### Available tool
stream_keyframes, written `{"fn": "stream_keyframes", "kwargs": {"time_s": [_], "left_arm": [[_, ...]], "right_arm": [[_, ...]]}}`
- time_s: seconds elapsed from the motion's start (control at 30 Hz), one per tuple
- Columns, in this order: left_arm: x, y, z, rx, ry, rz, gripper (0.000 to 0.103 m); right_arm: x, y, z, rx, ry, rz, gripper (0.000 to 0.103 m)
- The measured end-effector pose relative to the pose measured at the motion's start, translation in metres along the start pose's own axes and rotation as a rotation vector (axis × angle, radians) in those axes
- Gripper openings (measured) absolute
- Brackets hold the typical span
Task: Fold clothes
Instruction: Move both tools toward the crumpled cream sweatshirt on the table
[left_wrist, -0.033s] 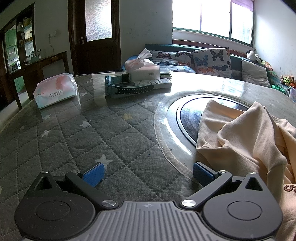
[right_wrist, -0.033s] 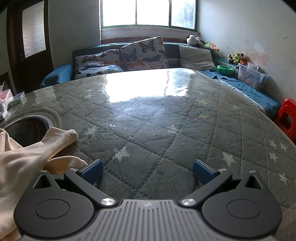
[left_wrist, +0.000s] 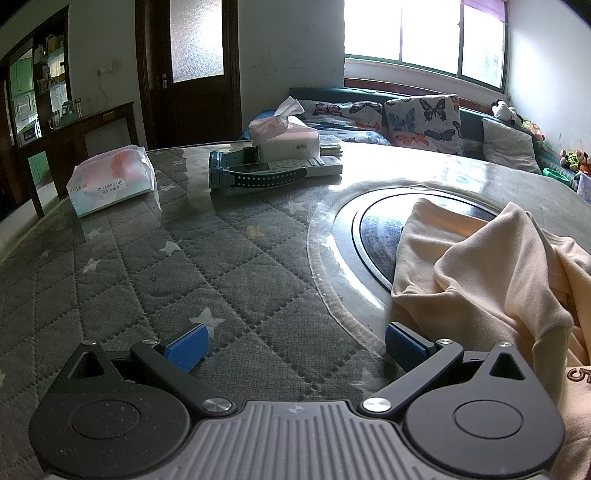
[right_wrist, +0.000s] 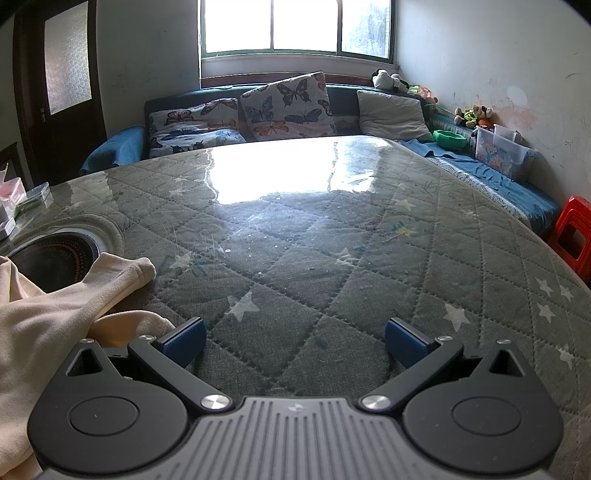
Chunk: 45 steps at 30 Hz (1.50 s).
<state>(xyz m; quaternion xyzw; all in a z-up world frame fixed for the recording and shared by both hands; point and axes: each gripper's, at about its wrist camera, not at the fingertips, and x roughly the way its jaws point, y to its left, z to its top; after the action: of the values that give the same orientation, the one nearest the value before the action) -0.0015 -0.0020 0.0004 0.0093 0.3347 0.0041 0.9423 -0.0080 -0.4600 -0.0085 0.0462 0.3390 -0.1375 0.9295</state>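
Left gripper and right gripper both spread wide, empty, above quilted worktop; cream garment crumpled between.

Crumpled cream garment on table

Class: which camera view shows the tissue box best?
The left wrist view. The tissue box stands whole on the far side of the table, a tissue sticking up from it. The right wrist view shows at most unclear items at its left edge.
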Motion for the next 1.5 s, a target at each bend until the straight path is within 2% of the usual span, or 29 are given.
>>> {"fn": "stream_keyframes", "kwargs": {"time_s": [0.17, 0.47, 0.67, 0.97, 1.5], "left_arm": [[-0.005, -0.007, -0.002, 0.003, 0.003, 0.023, 0.103], [-0.021, -0.017, -0.004, 0.039, 0.045, 0.024, 0.103], [-0.039, -0.022, -0.007, 0.026, 0.051, -0.014, 0.103], [-0.066, -0.032, -0.009, 0.021, 0.044, -0.059, 0.103], [-0.103, -0.055, -0.008, 0.059, 0.000, -0.129, 0.103]], "right_arm": [[-0.004, 0.006, 0.002, -0.020, -0.005, 0.005, 0.103], [-0.037, 0.019, -0.005, -0.089, -0.021, 0.116, 0.103], [-0.067, 0.031, -0.011, -0.138, -0.046, 0.195, 0.103], [-0.105, 0.046, -0.021, -0.197, -0.069, 0.268, 0.103], [-0.144, 0.064, -0.036, -0.281, -0.079, 0.326, 0.103]]}}
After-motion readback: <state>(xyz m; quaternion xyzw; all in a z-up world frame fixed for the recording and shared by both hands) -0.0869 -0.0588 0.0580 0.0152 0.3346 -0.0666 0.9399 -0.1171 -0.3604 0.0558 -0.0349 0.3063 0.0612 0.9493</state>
